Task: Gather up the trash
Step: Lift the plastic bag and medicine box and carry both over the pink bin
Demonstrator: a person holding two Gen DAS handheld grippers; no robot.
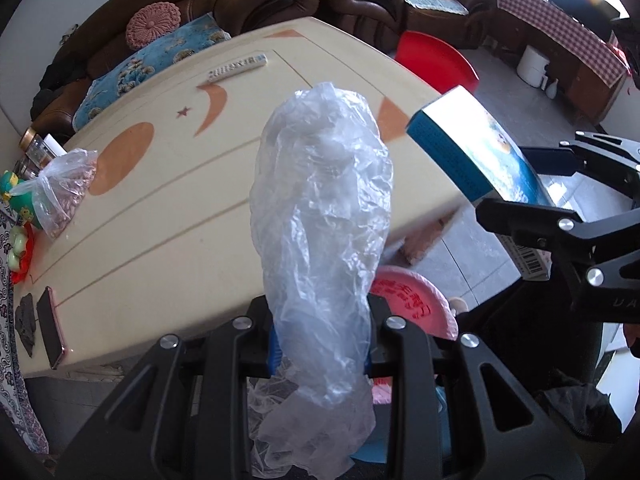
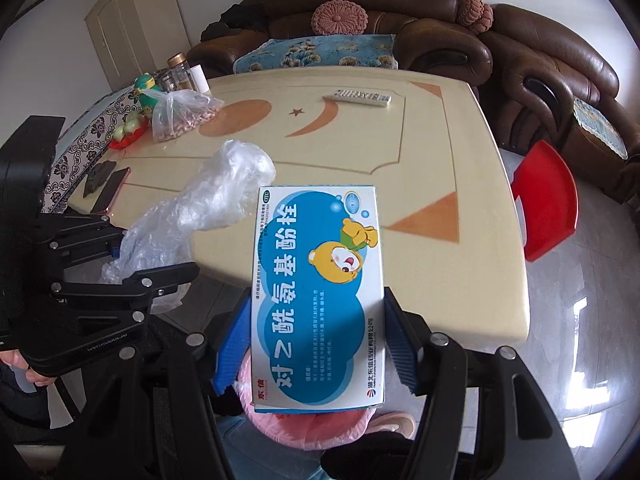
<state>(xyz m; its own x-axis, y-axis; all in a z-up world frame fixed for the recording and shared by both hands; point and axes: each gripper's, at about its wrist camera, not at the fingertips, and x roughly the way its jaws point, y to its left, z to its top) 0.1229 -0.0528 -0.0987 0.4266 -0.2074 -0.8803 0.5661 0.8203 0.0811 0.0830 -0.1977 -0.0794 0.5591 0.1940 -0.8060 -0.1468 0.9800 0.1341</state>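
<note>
While both grippers hung over the near edge of the table (image 2: 460, 184), I had each one loaded with a piece of trash. My left gripper (image 1: 320, 356) had its jaws drawn almost together, pinching a crumpled clear bag (image 1: 320, 220) near its lower end; most of the bag stood up past the blue pads, and a loose tail hung down below them. From the right wrist view that same bag (image 2: 208, 208) reached out above the table's near left corner. My right gripper (image 2: 316, 340) had its jaws about half open, clamped on the long sides of a blue and white box (image 2: 316, 292) printed with a cartoon bear, its face turned to the camera. In the left view the box (image 1: 480, 152) showed tilted, off the table's right edge, above the floor.

Below both grippers I could see a pink bin (image 1: 412, 304), just off the table's near edge; in the right view it sat directly under the box.

On the table lay a remote (image 2: 362, 98) at the far side, a knotted bag of nuts (image 2: 180, 116) at the far left, and a phone (image 1: 50, 326) beside a dark lump at the left edge. A red stool (image 2: 548, 200) stood on the floor to the right, and a brown sofa (image 2: 500, 40) ran behind the table.
</note>
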